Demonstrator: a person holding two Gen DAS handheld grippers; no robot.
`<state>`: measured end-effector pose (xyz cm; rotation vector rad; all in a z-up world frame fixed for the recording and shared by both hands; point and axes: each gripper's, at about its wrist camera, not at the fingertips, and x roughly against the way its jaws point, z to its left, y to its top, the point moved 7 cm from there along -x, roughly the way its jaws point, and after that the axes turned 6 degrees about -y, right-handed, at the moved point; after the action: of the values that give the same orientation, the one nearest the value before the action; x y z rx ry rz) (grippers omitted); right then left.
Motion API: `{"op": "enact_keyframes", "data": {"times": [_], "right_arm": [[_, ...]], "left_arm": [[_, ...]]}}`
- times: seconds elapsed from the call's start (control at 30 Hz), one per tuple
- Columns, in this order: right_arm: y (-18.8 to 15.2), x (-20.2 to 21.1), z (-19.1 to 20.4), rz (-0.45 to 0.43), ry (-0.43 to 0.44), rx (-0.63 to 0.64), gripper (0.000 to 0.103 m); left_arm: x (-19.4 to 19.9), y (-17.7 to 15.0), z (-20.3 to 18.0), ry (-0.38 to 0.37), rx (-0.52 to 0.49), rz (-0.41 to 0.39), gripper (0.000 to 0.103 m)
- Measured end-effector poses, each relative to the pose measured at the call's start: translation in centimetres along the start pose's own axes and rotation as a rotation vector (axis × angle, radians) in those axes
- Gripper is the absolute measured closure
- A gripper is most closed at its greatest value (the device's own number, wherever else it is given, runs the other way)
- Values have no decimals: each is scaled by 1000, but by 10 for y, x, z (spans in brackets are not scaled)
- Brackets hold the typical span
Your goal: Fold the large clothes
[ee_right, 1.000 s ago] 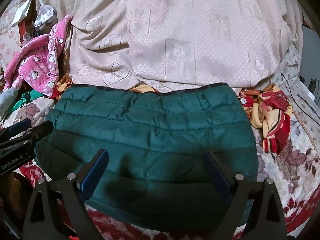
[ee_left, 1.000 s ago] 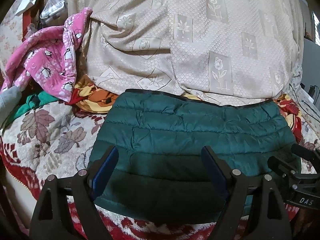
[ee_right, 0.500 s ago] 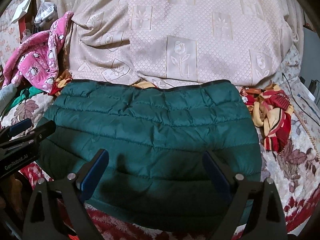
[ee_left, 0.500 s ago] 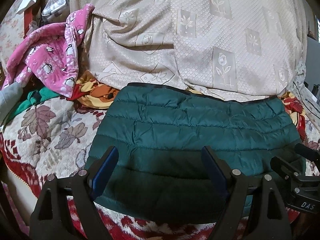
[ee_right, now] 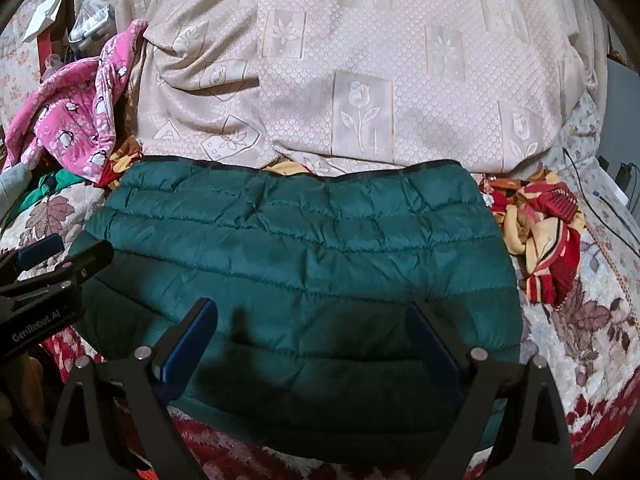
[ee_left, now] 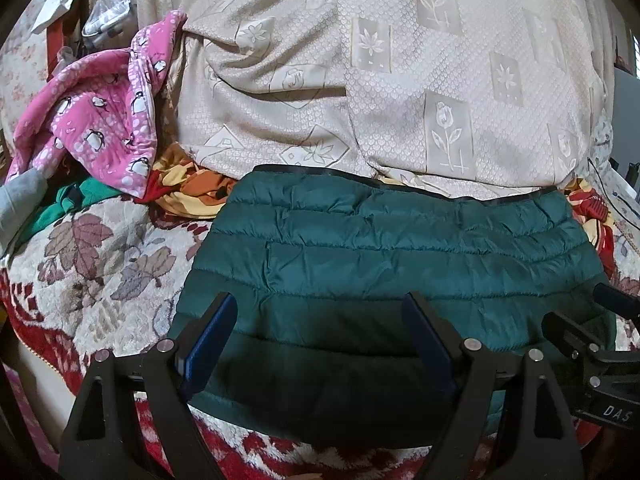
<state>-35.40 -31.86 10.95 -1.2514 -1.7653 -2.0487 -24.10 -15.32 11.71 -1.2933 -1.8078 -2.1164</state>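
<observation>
A dark green quilted puffer jacket (ee_left: 384,256) lies folded flat on the floral bed cover, in a wide rectangle with a black hem at its far edge; it also shows in the right wrist view (ee_right: 304,264). My left gripper (ee_left: 320,308) is open and empty, held above the jacket's near left part. My right gripper (ee_right: 312,312) is open and empty, above the jacket's near middle. Each gripper shows at the edge of the other's view: the right one (ee_left: 592,340), the left one (ee_right: 52,268).
A big beige flower-patterned quilt (ee_left: 400,80) is piled behind the jacket. A pink penguin-print garment (ee_left: 100,120) and a green cloth (ee_left: 68,204) lie at the left. A red and yellow cloth (ee_right: 540,232) lies right of the jacket. A cable (ee_right: 600,216) runs at far right.
Both grippers have drawn back and tilted slightly, so the jacket sits a little lower and farther in view. The jacket itself has not moved. Both jaws stay open.
</observation>
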Motion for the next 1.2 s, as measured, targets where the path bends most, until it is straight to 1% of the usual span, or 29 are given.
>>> {"op": "enact_keyframes", "data": {"times": [0.23, 0.5, 1.2], "right_arm": [[-1, -2, -1, 7, -1, 0, 6], [-3, -5, 0, 25, 17, -3, 7], [1, -19, -4, 52, 0, -15, 6]], "left_arm": [[0, 0, 0, 1, 0, -1, 40], [0, -1, -1, 0, -2, 1, 40], [-8, -4, -3, -12, -10, 22, 40]]}}
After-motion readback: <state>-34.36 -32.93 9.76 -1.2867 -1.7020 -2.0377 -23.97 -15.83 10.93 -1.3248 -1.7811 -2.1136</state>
